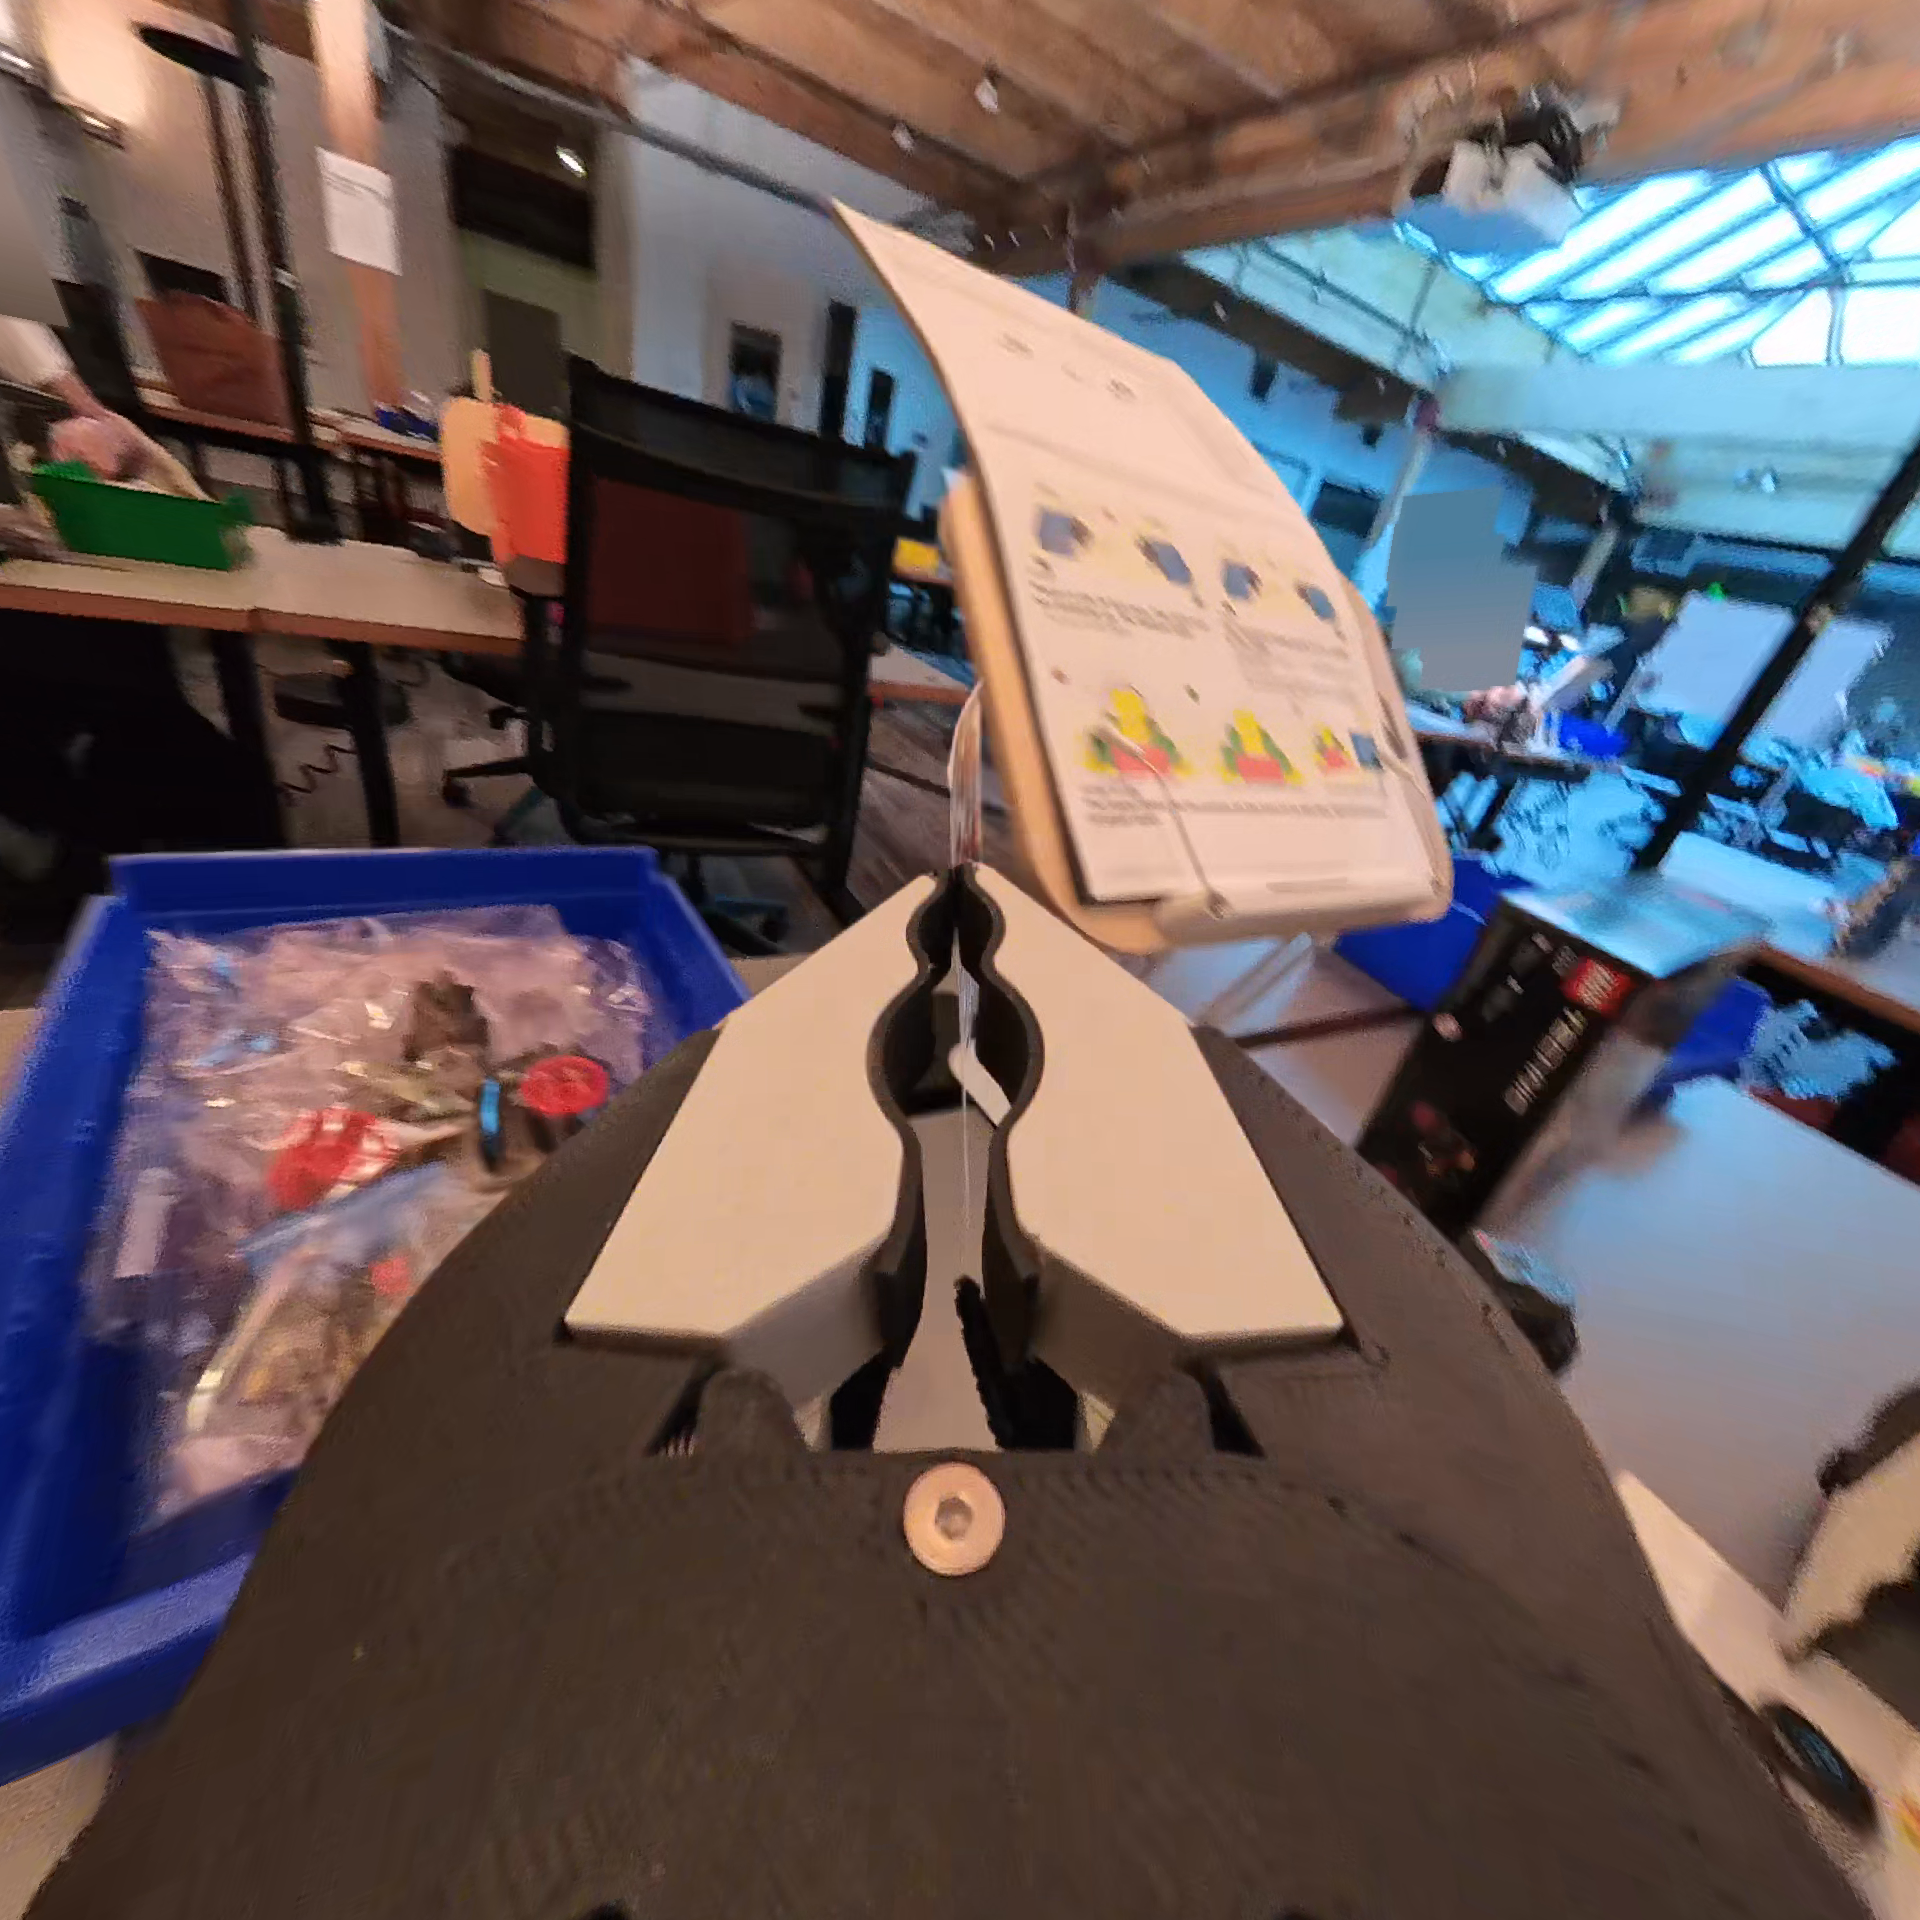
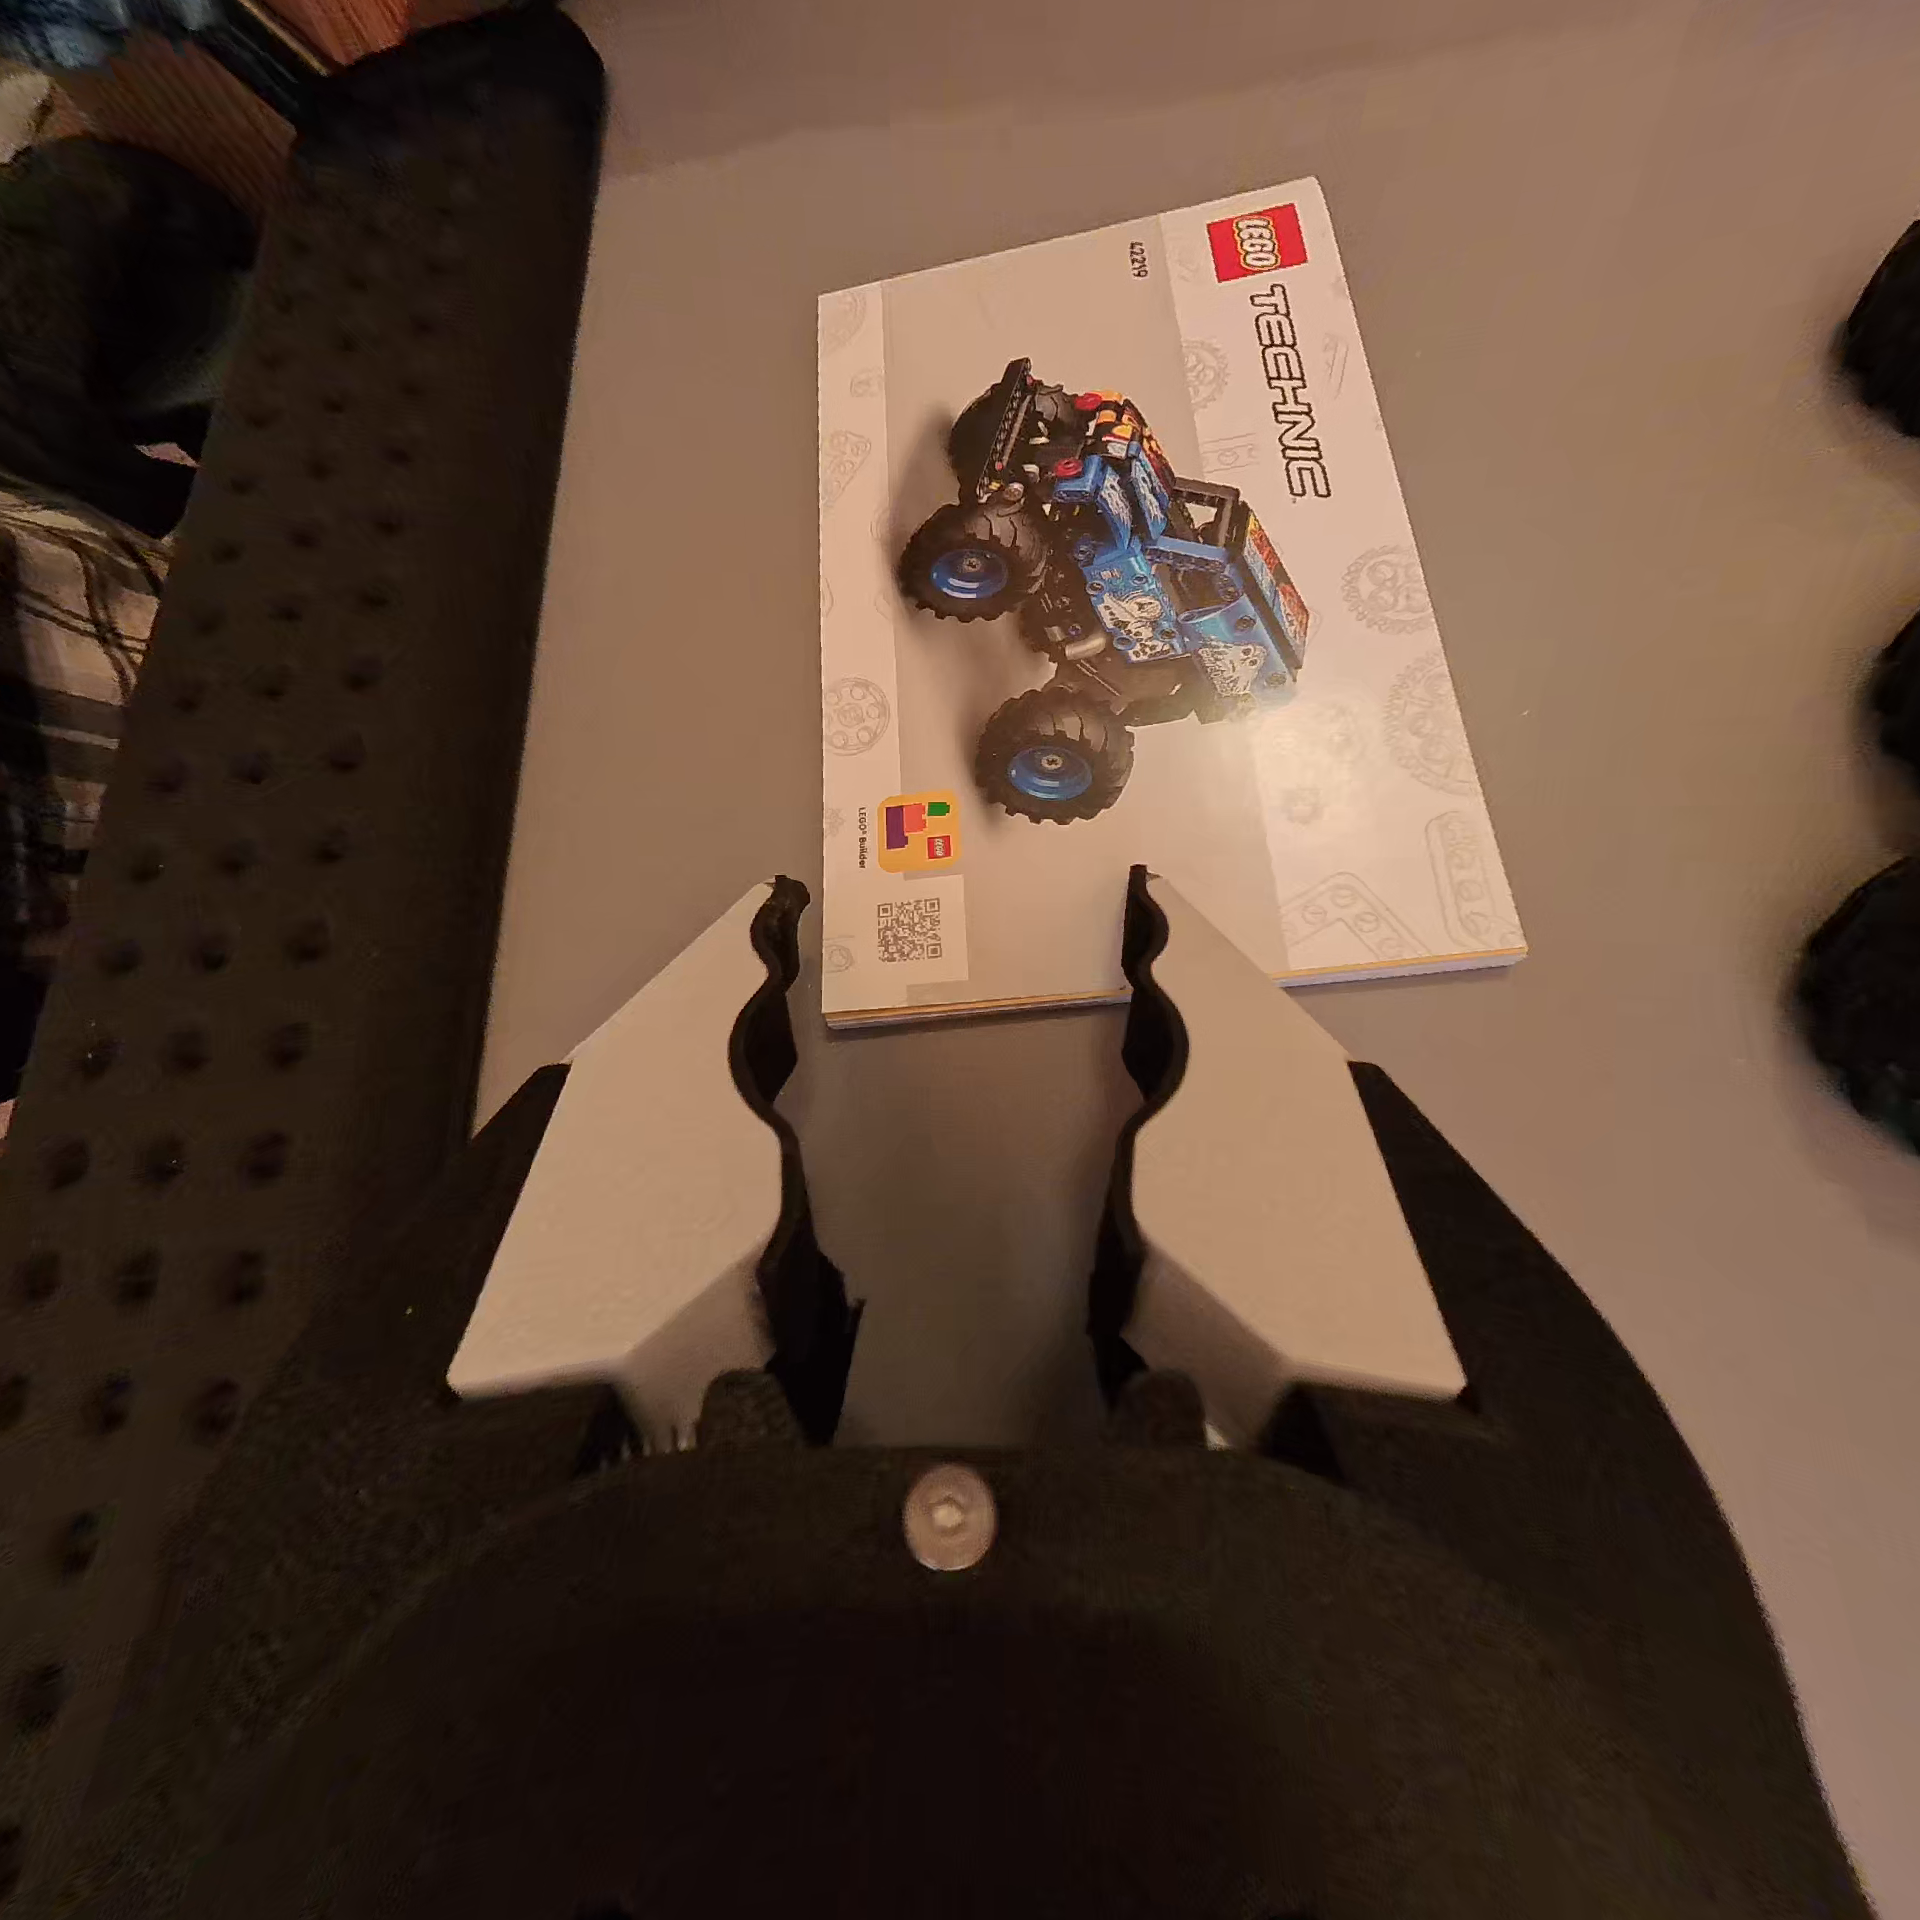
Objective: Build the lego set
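Observation:
My left gripper is shut on a thin pale sheet, seen edge-on, that sticks up past the fingertips; it is held in the air. Past it a curved printed page with brick pictures rests on a pale stand. A blue bin at the left holds clear bags of Lego parts. My right gripper is open and empty, and points down at the near edge of the closed instruction booklet with a blue truck on its cover, flat on the grey table.
A black studded mat lies along the left of the booklet. Dark rounded objects sit at the right edge. A black set box stands right of the page stand. A black chair and other tables are behind. Left tips to right tips: about 45 cm.

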{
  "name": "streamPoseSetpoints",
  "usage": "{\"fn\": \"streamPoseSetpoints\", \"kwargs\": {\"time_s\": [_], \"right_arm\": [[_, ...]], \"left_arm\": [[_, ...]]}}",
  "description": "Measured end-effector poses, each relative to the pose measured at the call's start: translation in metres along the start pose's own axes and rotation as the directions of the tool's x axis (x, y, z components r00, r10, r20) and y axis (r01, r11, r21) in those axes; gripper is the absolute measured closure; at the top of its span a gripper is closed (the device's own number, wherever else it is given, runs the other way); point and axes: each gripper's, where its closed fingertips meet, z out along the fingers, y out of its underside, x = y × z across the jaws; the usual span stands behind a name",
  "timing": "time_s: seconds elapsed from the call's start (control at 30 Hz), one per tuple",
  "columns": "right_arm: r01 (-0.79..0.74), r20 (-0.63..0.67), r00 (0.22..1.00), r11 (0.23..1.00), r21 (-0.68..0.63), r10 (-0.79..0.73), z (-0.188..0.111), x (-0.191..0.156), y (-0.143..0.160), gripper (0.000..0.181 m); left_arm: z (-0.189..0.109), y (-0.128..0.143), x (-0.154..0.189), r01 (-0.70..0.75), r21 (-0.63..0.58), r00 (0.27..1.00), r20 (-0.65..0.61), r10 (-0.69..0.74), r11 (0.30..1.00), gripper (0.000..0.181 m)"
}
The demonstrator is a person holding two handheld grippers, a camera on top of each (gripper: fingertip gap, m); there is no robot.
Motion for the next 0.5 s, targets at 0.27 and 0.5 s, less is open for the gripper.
{"fn": "streamPoseSetpoints", "kwargs": {"time_s": [0.27, 0.5], "right_arm": [[-0.016, 0.015, 1.0, 1.0, 0.013, 0.016, -0.001, 0.001, -0.001, 0.122], [-0.015, 0.024, 1.0, 1.0, 0.013, 0.015, -0.002, -0.001, 0.0, 0.123]], "left_arm": [[0.017, 0.026, -0.11, 0.228, 0.112, 0.937, 0.243, -0.25, 0.967, 0.181], [0.017, 0.106, -0.127, 0.24, -0.171, 0.908, 0.387, -0.159, 0.956, 0.144]]}}
